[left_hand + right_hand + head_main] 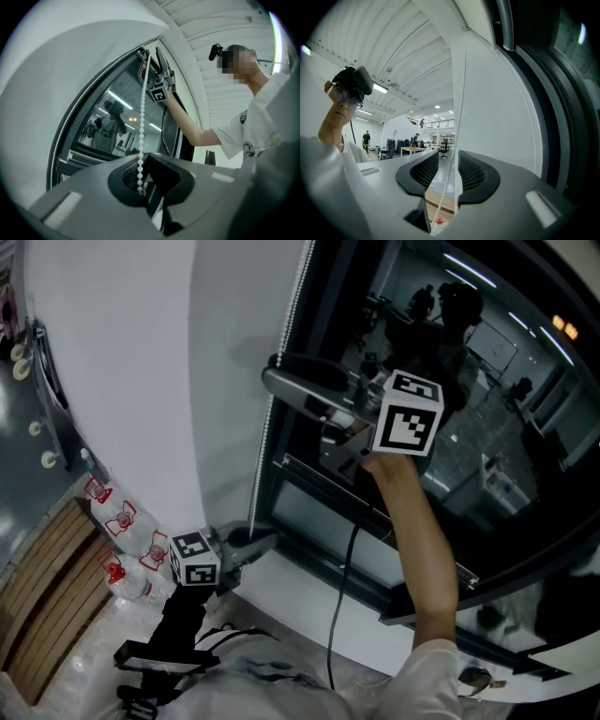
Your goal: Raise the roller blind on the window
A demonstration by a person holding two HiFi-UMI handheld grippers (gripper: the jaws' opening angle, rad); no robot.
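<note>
White wall curves down the left of the head view, and beside it stands a dark window (450, 381) whose glass mirrors a lit room. A white bead chain (286, 334) hangs along the left edge of the window frame, from the top of the picture down toward the white sill (309, 610). I cannot make out the fabric of the roller blind in any view; the pane shows uncovered.

The left claw (251, 542) sits low, just above the left end of the sill. Its own view shows it clenched on the bead chain, which runs taut from its pads up along the frame.

The right claw (274, 371) is held high on an outstretched bare arm (422, 540), level with the upper part of the frame. Its jaws stand apart, released, and the chain passes down through the gap between the ribbed pads without being pressed.

A black cable (339, 606) hangs from the right claw across the sill. Below the wall, plastic bottles (122, 521) with red labels lie on the floor next to wooden slats (42, 606).
</note>
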